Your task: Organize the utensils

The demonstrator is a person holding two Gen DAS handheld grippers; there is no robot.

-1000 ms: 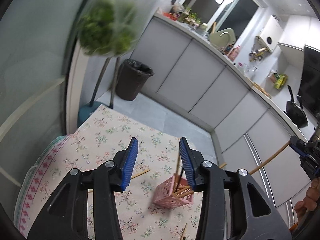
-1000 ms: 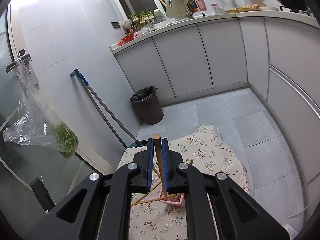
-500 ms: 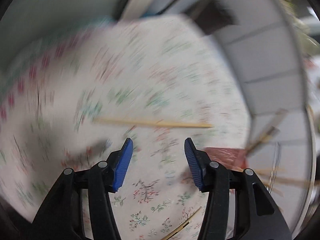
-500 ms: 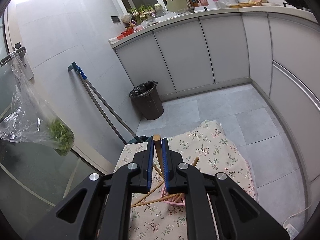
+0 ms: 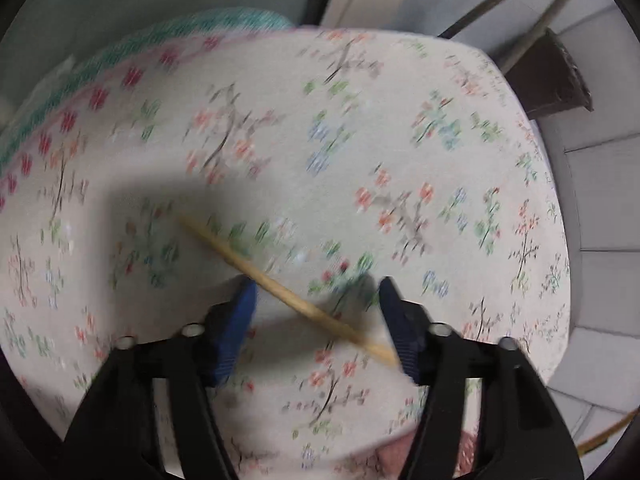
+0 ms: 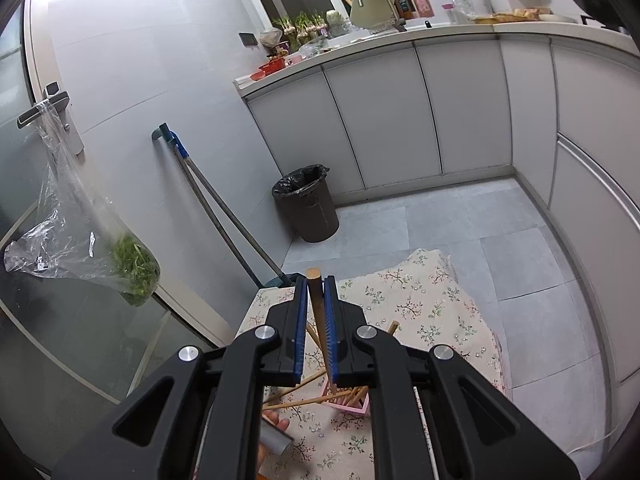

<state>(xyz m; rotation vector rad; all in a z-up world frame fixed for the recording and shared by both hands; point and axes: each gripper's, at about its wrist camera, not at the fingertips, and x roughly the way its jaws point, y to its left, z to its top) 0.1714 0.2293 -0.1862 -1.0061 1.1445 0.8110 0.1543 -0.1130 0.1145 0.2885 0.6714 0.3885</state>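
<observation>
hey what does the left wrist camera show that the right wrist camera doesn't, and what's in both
Left wrist only: the left gripper, its fingers closing around a loose chopstick lying on the cloth, not yet pressing it.
Right wrist only: the right gripper shut on an upright chopstick, the pink holder with chopsticks, a mop, a bagged bunch of greens.
Both: the floral tablecloth and the dark trash bin.

Left gripper [image 5: 316, 312] over floral cloth [image 5: 320, 140], jaws closing around loose chopstick [image 5: 280, 288], pads not touching yet; view blurred.
</observation>
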